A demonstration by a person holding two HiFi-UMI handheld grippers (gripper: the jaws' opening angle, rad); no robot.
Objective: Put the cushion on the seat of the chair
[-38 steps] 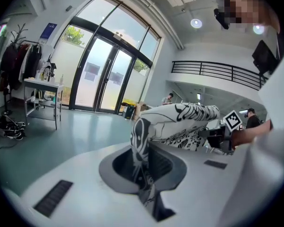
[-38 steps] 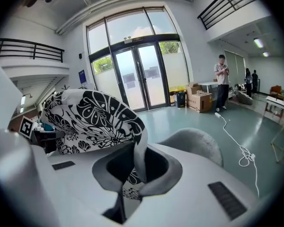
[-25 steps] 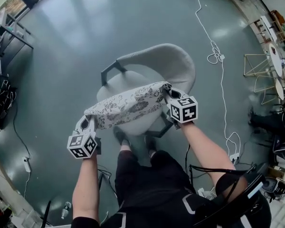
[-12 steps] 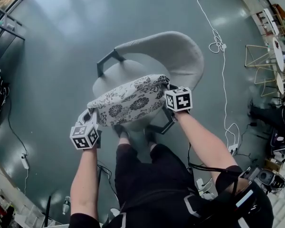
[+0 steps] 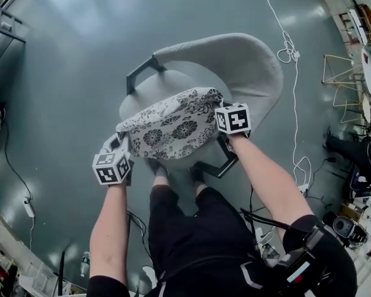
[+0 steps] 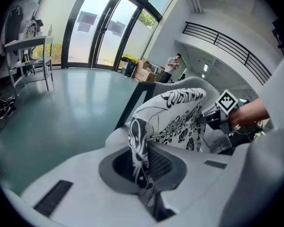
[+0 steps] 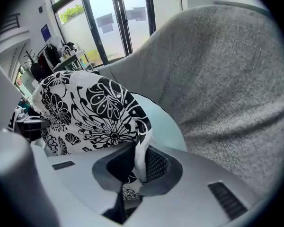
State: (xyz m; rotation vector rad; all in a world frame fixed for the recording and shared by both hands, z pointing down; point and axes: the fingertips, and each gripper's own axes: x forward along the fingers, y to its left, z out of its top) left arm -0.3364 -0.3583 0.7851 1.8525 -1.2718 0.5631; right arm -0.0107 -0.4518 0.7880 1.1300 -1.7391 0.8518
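Observation:
A white cushion [image 5: 173, 125] with a black flower print hangs stretched between my two grippers, just above the pale seat [image 5: 139, 94] of a grey upholstered chair [image 5: 241, 64]. My left gripper [image 5: 115, 146] is shut on the cushion's near left corner [image 6: 138, 148]. At the cushion's right corner [image 7: 141, 160], my right gripper [image 5: 221, 111] is shut on the fabric. In the right gripper view the chair's grey backrest [image 7: 227, 89] rises close behind the cushion [image 7: 94, 112]. The left gripper view shows the cushion [image 6: 173, 117] running across to the right gripper [image 6: 217, 119].
The chair has dark armrests [image 5: 141, 72] on both sides and stands on a glossy grey floor [image 5: 62, 54]. A white cable [image 5: 289, 48] trails across the floor at the right. Furniture and clutter [image 5: 358, 48] line the room's right edge. The person's legs [image 5: 185, 228] stand right before the chair.
Both grippers have come down with the cushion, which now hangs lower and closer over the chair's seat. The grip on both corners is unchanged.

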